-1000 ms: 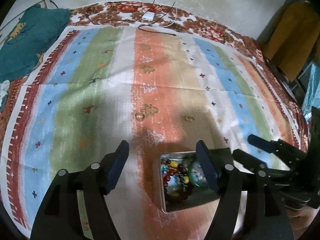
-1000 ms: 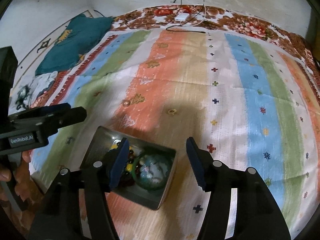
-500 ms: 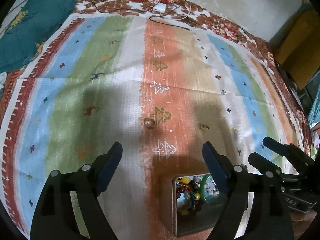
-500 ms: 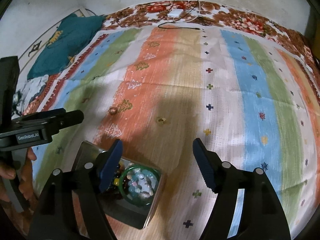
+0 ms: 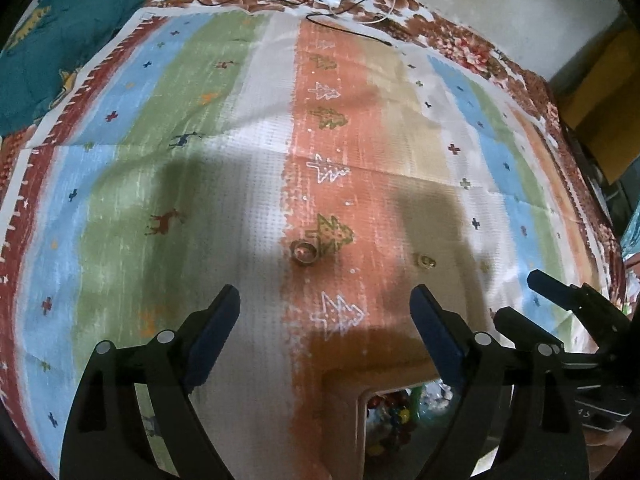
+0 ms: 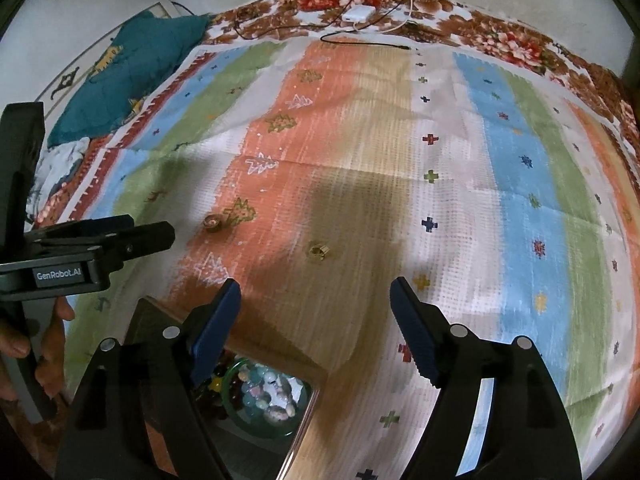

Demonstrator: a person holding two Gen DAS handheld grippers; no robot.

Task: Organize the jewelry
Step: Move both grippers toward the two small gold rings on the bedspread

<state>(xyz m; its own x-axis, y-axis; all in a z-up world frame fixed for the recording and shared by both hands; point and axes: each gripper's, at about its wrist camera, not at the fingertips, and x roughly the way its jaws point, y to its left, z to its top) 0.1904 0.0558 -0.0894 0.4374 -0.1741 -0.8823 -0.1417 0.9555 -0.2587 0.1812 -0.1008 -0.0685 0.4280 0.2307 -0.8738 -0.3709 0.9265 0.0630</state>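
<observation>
A metal box (image 6: 298, 436) holding beaded bracelets and a green bangle (image 6: 262, 396) sits on the striped cloth near me; it also shows low in the left wrist view (image 5: 362, 420). Two rings lie on the orange stripe beyond it: a silver ring (image 5: 304, 252) (image 6: 212, 223) and a gold ring (image 5: 426, 261) (image 6: 319, 251). My left gripper (image 5: 324, 324) is open and empty, just short of the silver ring. My right gripper (image 6: 314, 316) is open and empty, over the box's far edge, short of the gold ring.
The striped cloth (image 6: 520, 200) covers a floral bedspread. A teal cushion (image 6: 132, 72) lies far left. A white charger with cables (image 6: 360, 14) lies at the far edge. A yellow-brown piece of furniture (image 5: 600, 92) stands to the right.
Both grippers have moved forward off the box towards the rings; the box has slid to the bottom of both views. Both stay open.
</observation>
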